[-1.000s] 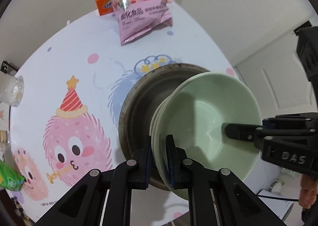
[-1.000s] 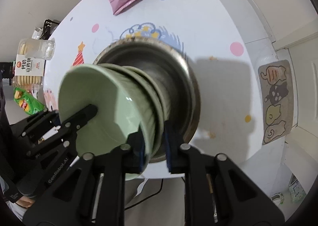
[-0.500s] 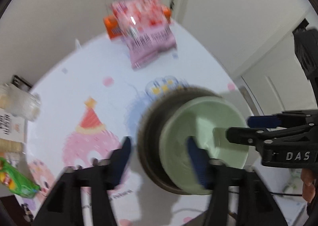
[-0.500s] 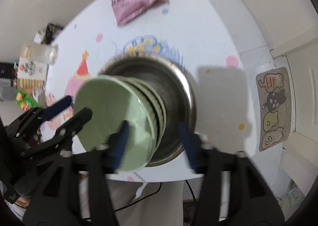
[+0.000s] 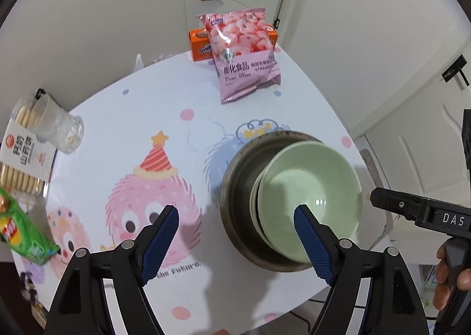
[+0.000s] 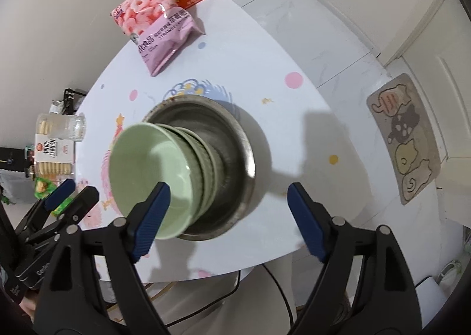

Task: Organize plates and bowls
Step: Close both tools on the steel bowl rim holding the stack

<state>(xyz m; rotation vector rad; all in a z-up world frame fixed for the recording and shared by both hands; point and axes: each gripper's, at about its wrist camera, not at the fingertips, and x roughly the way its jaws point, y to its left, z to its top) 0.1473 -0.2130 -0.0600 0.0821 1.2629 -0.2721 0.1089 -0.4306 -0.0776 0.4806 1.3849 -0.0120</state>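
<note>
Sitting on table: one metal basin, holding a stack of green bowls, at least three, exact count unclear; one pink snack bag, one orange box, one green packet, one biscuit pack, one glass

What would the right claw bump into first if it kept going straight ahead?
Probably the metal basin holding the green bowls. The open right claw points at its near rim, with the bowls just left of that line. Depth is hard to judge through this lens.
</note>
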